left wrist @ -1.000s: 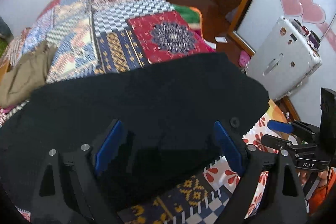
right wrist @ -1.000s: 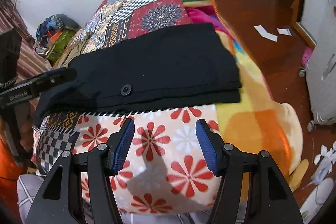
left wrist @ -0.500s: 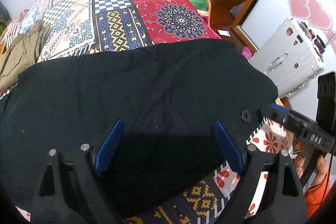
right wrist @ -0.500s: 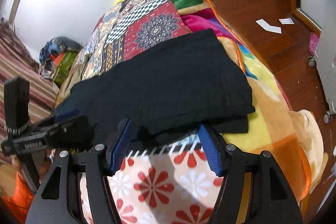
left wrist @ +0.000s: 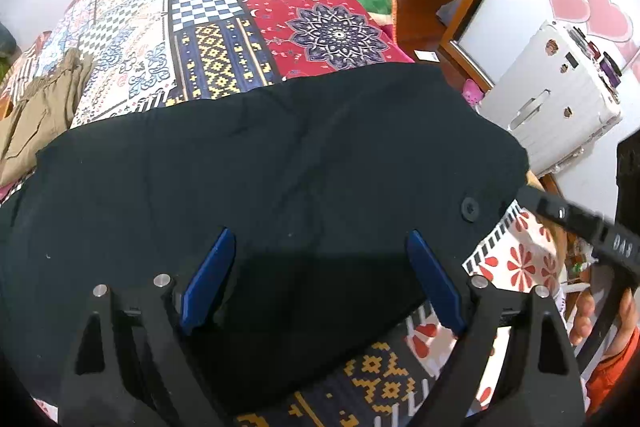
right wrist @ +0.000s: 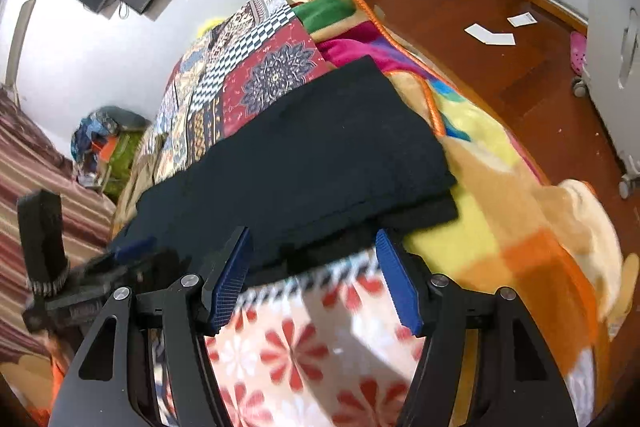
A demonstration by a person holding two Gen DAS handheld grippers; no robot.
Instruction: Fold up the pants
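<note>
Black fabric pants, already folded into a wide flat stack, are seen lying across the near end of a bed covered by a multicoloured patchwork quilt. The long axis of the stack runs left to right across the left wrist view, with the round black button at the right end.

The left gripper is held wide, its blue pads apart; black cloth fills the gap between them but is not pinched, and contact underneath cannot be told. The pants lie directly ahead of it and below it, filling the centre and lower left of the frame.

The right gripper is set at a medium opening, nothing clamped. In the right wrist view the layered near edge of the pants sits just beyond the pad tips at frame centre, with the red-flowered white quilt panel under the fingers. The stack stretches from lower left to upper right there.

Judged: the near edge is the grab line, and both tools are at it, the left one nearer the middle and the right one at the button end. A tan garment is left at the far left, well apart.
</note>
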